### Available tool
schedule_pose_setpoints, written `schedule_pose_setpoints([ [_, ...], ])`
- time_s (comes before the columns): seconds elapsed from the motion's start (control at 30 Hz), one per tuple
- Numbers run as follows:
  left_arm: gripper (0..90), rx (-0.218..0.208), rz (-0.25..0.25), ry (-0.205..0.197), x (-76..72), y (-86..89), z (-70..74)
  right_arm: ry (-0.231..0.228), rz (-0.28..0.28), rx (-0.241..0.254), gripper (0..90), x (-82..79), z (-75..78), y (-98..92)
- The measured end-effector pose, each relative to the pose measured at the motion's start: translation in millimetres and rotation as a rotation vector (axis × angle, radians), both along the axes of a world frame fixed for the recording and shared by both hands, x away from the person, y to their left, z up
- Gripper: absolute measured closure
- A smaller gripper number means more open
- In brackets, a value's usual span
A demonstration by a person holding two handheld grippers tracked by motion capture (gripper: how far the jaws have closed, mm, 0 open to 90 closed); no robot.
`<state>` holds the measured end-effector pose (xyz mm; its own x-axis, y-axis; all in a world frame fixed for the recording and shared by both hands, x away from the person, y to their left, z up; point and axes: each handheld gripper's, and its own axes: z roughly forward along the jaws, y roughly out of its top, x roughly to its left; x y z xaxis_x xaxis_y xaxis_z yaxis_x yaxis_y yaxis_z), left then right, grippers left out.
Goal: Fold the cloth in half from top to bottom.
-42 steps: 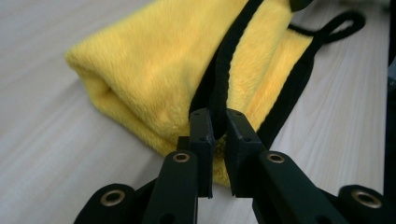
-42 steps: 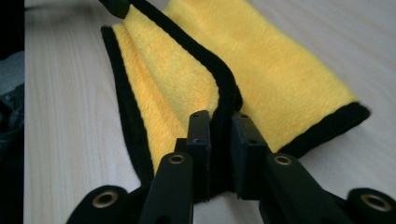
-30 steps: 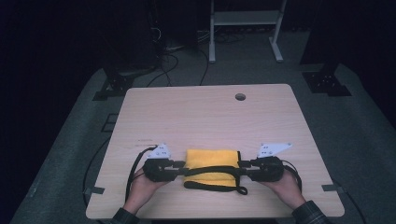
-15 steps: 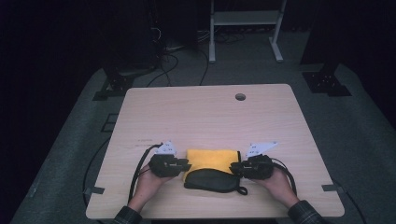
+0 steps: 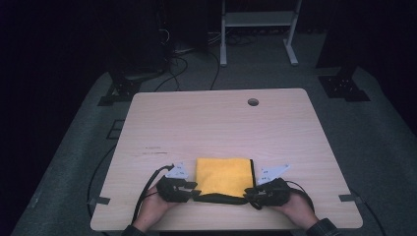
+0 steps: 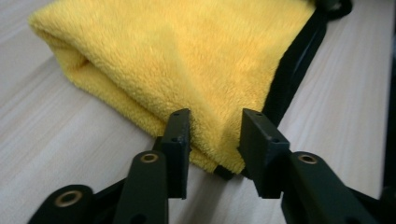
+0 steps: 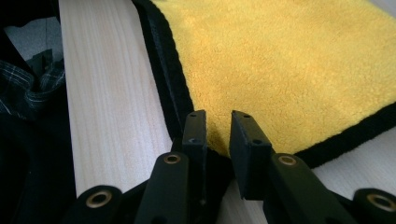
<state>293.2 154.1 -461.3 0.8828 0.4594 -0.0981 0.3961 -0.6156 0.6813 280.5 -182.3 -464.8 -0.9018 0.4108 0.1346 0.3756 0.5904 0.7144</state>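
Lying folded at the near edge of the table, the yellow towel has a black trim along its near and right sides. Left gripper sits at the towel's near left corner. In the left gripper view its jaws stand apart with the fluffy corner between them; the pads look just beside the cloth, no clear squeeze, and they have just been opening. Right gripper is at the near right corner. In the right gripper view its jaws are closer together, a narrow gap, with the black-trimmed corner in between; can't tell if the pads actually press it. Both hands rest low by the table edge. Cables trail off both grippers. A round hole sits in the far part of the tabletop.
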Motion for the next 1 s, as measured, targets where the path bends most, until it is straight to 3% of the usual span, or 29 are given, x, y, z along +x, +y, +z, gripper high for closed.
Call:
schedule_pose_setpoints([
  [0.1,53.5,0.028,0.002,-0.027,-1.4,-0.2,1.1,0.001,0.011,-0.007,71.5,-0.9,0.0,0.7],
  [0.3,37.1,-0.021,0.045,-0.018,0.3,9.6,4.4,0.033,0.007,0.025,52.2,2.4,1.4,-2.7],
  [0.37,31.4,-0.042,0.064,-0.025,0.4,13.2,6.8,0.009,-0.025,0.033,44.4,3.9,3.5,-5.4],
  [0.5,17.9,-0.037,0.111,-0.055,1.6,19.3,7.1,-0.023,-0.115,0.049,28.5,11.9,6.3,-15.6],
  [0.67,10.1,-0.033,0.157,-0.087,6.4,32.1,10.3,-0.05,-0.265,0.055,13.1,20.8,8.0,-31.5],
  [0.8,2.1,-0.027,0.229,-0.108,12.1,48.7,10.6,-0.06,-0.361,0.075,12.8,27.9,8.4,-48.5],
  [1.0,0.0,0.0,0.305,-0.107,17.8,77.4,5.6,-0.06,-0.44,0.057,10.4,33.2,4.4,-70.9],
])
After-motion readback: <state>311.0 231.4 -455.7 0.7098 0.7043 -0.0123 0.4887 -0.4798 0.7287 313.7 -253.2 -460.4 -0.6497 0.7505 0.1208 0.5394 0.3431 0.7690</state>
